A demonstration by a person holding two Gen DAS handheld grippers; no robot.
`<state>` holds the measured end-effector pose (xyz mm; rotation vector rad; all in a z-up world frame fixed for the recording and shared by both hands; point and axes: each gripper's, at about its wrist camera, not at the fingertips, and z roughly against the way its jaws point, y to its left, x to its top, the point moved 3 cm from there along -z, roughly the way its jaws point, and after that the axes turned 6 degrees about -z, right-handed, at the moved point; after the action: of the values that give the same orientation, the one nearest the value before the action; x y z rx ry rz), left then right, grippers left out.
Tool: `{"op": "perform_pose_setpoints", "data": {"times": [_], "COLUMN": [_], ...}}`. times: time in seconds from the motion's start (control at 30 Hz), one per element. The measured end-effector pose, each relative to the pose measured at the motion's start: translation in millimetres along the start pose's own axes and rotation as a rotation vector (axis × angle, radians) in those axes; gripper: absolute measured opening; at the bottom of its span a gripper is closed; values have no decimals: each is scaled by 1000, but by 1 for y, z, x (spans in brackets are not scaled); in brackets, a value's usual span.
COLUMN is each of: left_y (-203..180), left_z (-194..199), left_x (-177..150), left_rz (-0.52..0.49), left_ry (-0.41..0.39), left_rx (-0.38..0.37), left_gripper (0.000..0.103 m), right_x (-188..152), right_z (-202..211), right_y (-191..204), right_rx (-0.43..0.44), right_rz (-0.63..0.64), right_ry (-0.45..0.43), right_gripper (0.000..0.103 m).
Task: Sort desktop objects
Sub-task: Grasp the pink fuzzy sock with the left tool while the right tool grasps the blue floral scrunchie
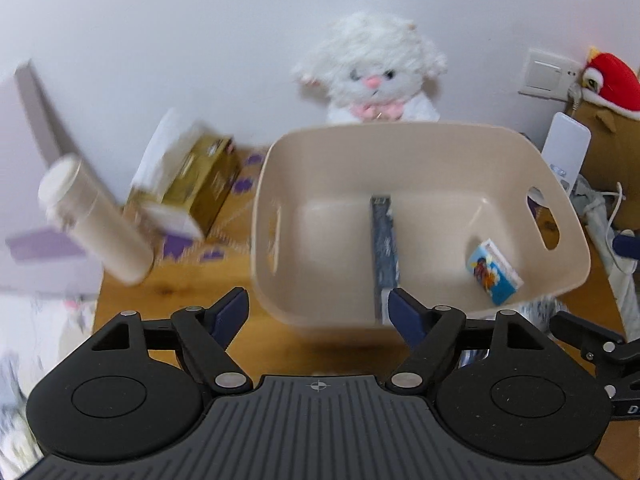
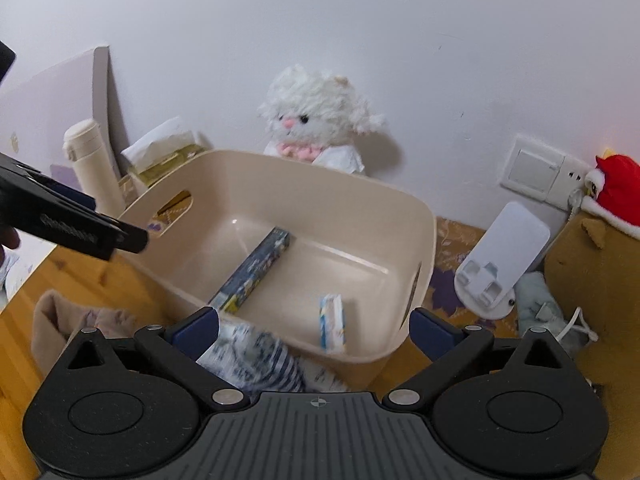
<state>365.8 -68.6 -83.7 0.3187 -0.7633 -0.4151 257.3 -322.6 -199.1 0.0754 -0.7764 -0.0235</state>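
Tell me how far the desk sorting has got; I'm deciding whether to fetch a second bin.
Done: a long dark box and a small blue carton lie in the beige bin. In hand: nothing; the left claw and right claw are both open and empty. Left: the cream flask, tissue box and phone stand remain outside.

Two boxes point(image 2: 256, 276) inside basket point(image 2: 352, 196)

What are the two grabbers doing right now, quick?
Left gripper: open, holding nothing, above the near rim of the beige bin.
Right gripper: open wide, holding nothing, a striped cloth below it.
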Motion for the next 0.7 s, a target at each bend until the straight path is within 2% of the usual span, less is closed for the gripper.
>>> {"op": "perform_pose_setpoints", "data": {"times": [0.1,0.23,0.43,0.7], "left_y": [10,19,26,17], "left_z": [3,6,6,-9], "left_x": [-20,-44,-73,-84], "left_rz": [33,28,43,-31], "left_ry": [38,86,147,130], "left_rx": [-4,-1,-52,-35], "left_gripper": [79,79,79,79], "right_x": [-12,-30,-52,-61], "right_z": [1,-2,-12,-25], "right_y": [5,10,19,28], "right_rx": [4,-12,-16,-53], "right_rz": [4,5,38,76], "right_ry": [22,45,96,118], "right_gripper": [103,103,103,103]}}
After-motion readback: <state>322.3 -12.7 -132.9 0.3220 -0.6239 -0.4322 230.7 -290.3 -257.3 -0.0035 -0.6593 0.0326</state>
